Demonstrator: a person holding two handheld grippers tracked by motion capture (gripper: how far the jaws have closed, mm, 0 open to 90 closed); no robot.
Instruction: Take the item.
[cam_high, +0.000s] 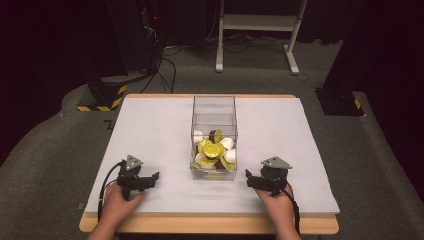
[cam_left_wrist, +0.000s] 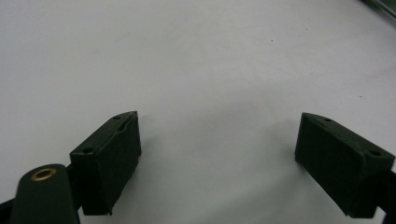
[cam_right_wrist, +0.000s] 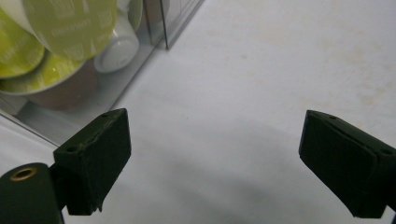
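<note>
White tabletop (cam_high: 150, 135) lies bare beneath our left gripper (cam_high: 148, 180) and right gripper (cam_high: 252, 181), both jaws wide and empty, so reaching carelessly could knock the clear box (cam_high: 214, 107) of capsules (cam_high: 210, 149).

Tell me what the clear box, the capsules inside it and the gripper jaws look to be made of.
Clear box: likely acrylic or similar rigid plastic, glossy; you see straight through its walls. Capsules: seemingly smooth white plastic cups with satiny green foil-like lids bearing faint print. Right gripper jaws: matte black, probably moulded plastic; rubbery pads possible.
</note>
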